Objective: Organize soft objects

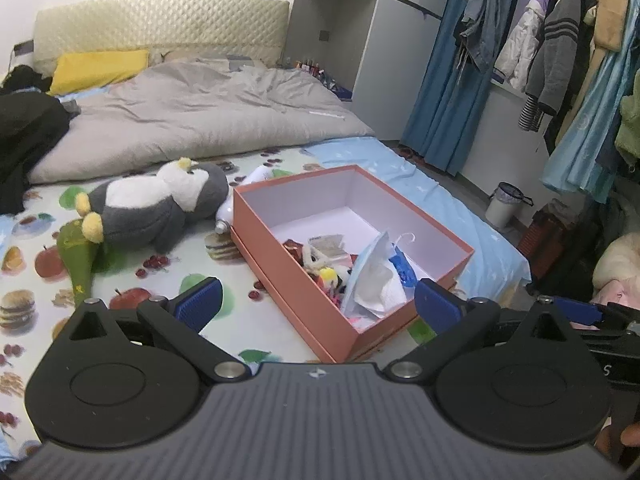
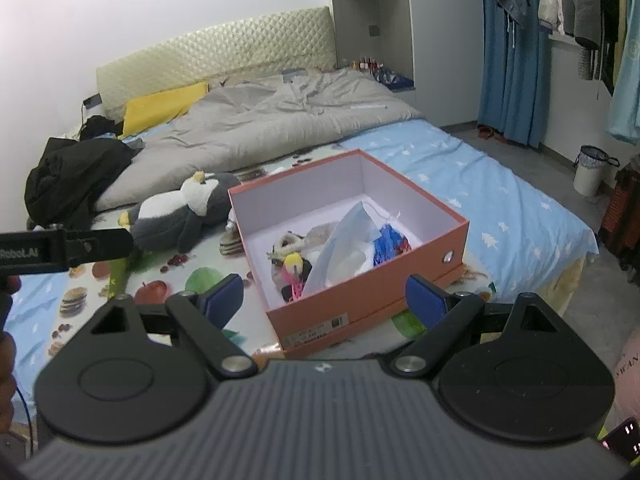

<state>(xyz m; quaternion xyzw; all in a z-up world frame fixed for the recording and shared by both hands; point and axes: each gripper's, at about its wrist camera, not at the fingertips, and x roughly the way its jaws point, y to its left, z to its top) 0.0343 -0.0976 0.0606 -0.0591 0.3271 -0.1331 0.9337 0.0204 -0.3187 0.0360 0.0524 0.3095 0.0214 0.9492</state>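
An open orange box point(image 1: 304, 280) point(image 2: 360, 300) with a white inside sits on the bed. It holds several small soft items and a white-and-blue bag point(image 1: 376, 276) point(image 2: 344, 248). A grey-and-white penguin plush point(image 1: 156, 208) point(image 2: 180, 212) lies on the bed left of the box. A green soft toy point(image 1: 78, 256) lies beside it. My left gripper point(image 1: 318, 304) is open and empty, just before the box's near side. My right gripper point(image 2: 324, 298) is open and empty, over the box's near edge. The left gripper's body shows at the left edge of the right wrist view point(image 2: 68, 250).
A grey duvet point(image 1: 200, 108) and a yellow pillow point(image 1: 100, 68) lie at the bed's head. Black clothing point(image 2: 72, 176) is piled at the left. A white bottle point(image 1: 230, 208) lies between penguin and box. Hanging clothes point(image 1: 560, 40), a blue curtain and a bin point(image 1: 506, 204) stand to the right.
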